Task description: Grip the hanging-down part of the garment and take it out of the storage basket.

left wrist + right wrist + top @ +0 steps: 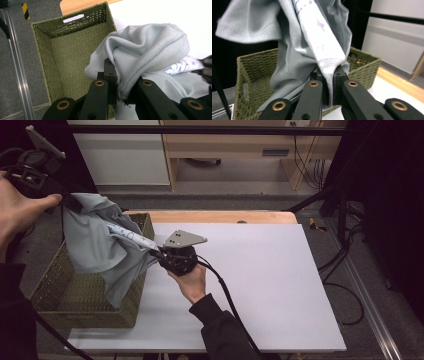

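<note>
The grey shirt point(97, 247) hangs in the air between the two tools, stretched from one to the other, its loose lower part drooping into the woven basket point(55, 285) below. The left tool point(67, 202), raised up and to the side of the basket, is clamped on a bunched fold of the fabric point(140, 50). The right tool point(156, 254), lower and just past the basket's near corner over the white tabletop point(260, 285), pinches a printed strip of the shirt point(322, 42) between closed jaws. The step in hand looks like lifting the shirt out of the basket and pulling it open. The next move probably calls for drawing both tools further apart and toward the tabletop, keeping both grips firm so the hanging cloth clears the basket rim without snagging on the weave.
</note>
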{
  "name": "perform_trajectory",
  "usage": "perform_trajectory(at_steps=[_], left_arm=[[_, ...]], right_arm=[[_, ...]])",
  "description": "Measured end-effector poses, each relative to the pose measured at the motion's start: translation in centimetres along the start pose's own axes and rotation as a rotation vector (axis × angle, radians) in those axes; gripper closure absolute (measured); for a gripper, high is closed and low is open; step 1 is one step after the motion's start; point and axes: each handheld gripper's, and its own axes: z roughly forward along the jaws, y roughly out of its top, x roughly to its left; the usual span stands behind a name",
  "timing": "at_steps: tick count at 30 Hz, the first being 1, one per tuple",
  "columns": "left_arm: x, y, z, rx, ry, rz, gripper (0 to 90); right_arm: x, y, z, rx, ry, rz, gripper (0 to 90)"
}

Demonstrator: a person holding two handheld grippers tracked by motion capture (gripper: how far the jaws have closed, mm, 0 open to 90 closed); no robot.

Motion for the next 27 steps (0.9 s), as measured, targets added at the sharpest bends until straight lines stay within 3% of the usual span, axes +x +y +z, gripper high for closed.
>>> perform_trajectory(at_steps=[12, 23, 27], left_arm=[[-1.5, 0.8, 0.4, -0.007, -0.039, 0.025, 82.8], [-2.5, 1.1, 0.4, -0.015, -0.054, 0.044, 82.8], [-2.5, 1.1, 0.3, -0.016, -0.050, 0.040, 82.8]], right_arm=[[-1.7, 3.4, -4.3, -0.077, -0.098, -0.036, 88.8], [-1.7, 4.6, -6.0, -0.176, -0.200, -0.057, 88.8], [-1.6, 4.8, -6.1, -0.174, -0.198, -0.060, 88.8]])
